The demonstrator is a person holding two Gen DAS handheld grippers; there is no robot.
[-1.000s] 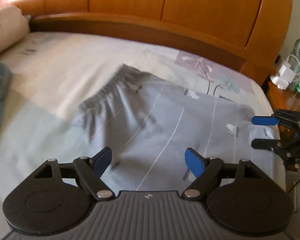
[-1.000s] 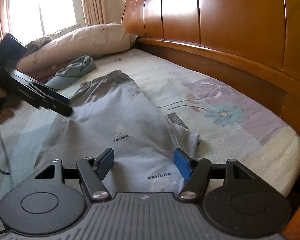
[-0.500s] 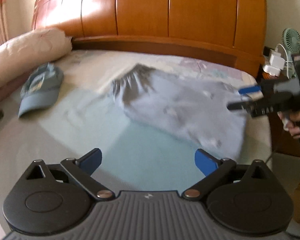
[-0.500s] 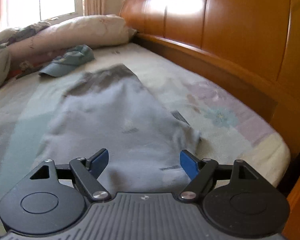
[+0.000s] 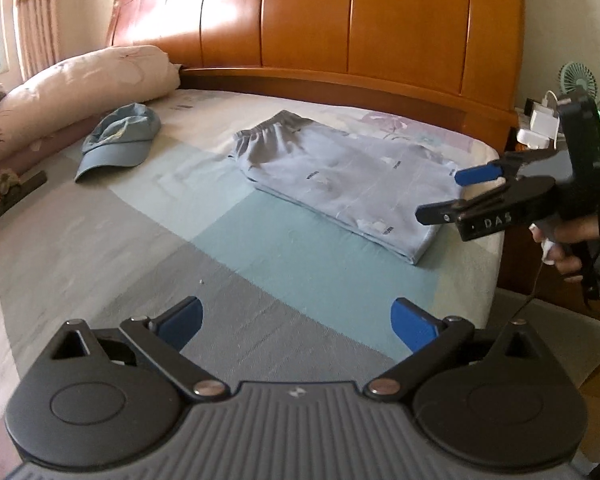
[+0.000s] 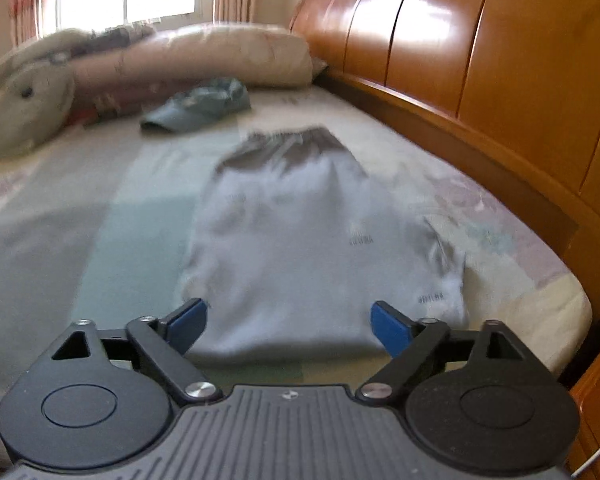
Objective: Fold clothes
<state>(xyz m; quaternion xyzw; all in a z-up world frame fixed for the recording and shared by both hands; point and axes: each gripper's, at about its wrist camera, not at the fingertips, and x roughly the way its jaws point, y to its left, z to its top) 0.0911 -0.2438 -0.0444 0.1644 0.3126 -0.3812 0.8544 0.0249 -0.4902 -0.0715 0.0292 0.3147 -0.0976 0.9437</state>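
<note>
A pair of light grey-blue shorts (image 5: 340, 184) with a darker elastic waistband lies folded flat on the bed, near the headboard side. My left gripper (image 5: 296, 320) is open above the bare sheet, well short of the shorts, with nothing between its fingers. In the right wrist view the shorts (image 6: 312, 248) spread out just beyond my right gripper (image 6: 288, 320), whose jaws are opening and hold nothing. The right gripper (image 5: 448, 196) also shows in the left wrist view, hovering by the near right end of the shorts, held by a hand.
A blue-grey cap (image 5: 120, 140) lies on the sheet left of the shorts. A rolled quilt (image 5: 68, 92) runs along the far left. The wooden headboard (image 5: 340, 28) stands behind. A nightstand with a fan (image 5: 578, 80) and chargers is at the right. The bed edge (image 5: 488, 280) drops off near the right gripper.
Both grippers have drawn back from the shorts and opened wider. The left one has swung far back over the bare sheet, so the whole folded shorts and the cap now show.
</note>
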